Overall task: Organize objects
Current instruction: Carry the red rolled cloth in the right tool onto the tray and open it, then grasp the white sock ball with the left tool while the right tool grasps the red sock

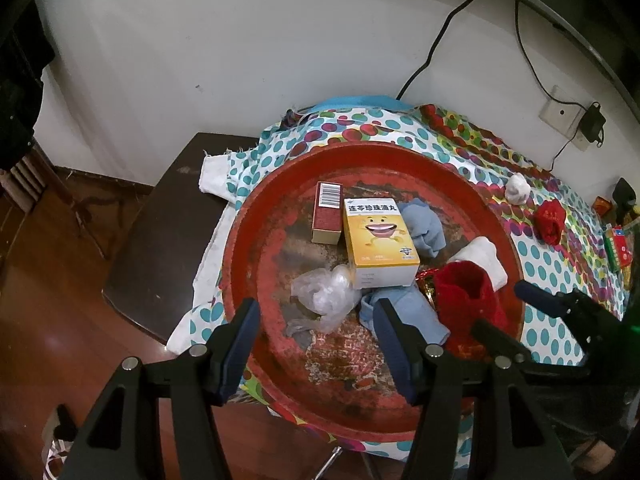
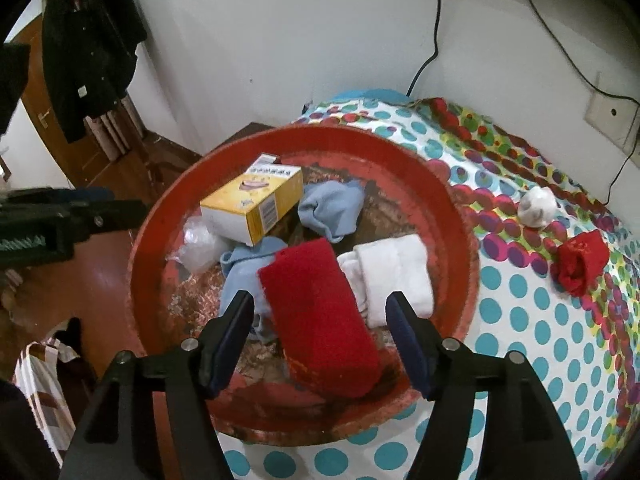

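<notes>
Red round tray sits on the dotted cloth, its left rim overhanging toward the dark side table; it appears to serve as the collection bin. Left to right inside the tray: crumpled clear plastic bag near the left rim; dark red box and yellow medicine box side by side toward the far rim, the yellow box tilted, one edge propped on the bag; light blue cloth at the far middle, with a second blue piece toward the near rim; red knitted item lying flat, near-right of centre; folded white cloth touching it on its right. Left gripper hovers over the near-left rim, jaws apart, nothing between them; likely idle. Right gripper hangs above the red knitted item, jaws spread to either side of it, pads clear of the fabric: released, item resting in the tray. Judged: deposit done. Outside the tray on the cloth, toward the right edge: a white wad and a red knitted piece, well apart from the tray, probably next to collect.
</notes>
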A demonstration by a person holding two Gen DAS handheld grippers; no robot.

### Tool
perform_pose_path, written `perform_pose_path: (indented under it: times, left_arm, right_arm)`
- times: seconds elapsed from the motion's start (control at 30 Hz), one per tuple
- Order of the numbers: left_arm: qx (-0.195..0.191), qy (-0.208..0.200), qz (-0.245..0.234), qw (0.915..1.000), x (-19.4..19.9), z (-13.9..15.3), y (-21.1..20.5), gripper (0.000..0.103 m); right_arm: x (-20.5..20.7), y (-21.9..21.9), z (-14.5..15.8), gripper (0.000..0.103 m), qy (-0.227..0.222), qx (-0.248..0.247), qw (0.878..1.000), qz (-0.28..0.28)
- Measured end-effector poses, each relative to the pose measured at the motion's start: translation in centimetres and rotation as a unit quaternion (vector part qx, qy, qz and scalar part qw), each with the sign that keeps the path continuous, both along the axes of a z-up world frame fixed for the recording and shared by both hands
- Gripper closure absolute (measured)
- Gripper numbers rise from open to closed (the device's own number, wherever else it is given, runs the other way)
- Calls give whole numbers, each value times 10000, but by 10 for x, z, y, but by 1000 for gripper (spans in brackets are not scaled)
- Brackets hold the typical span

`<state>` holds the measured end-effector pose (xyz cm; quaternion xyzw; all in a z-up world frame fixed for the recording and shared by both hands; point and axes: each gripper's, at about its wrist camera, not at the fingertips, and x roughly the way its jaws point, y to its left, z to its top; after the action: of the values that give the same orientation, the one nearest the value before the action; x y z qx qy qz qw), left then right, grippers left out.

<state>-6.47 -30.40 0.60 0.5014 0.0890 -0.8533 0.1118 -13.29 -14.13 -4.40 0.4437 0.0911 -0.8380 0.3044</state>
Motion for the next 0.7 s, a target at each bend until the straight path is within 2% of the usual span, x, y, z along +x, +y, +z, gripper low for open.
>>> perform_pose_path:
  times: [0.43,0.7]
  left_arm:
    - [-70,-35,-201,9998,-6,-1,18,43]
    - [-96,-99,-261,9996,-10,-5,24,43]
  right_arm:
    - [-15,56,9,33,211,-9,9987,-467]
    - [-44,134,2,33,418,240,9896,-1355]
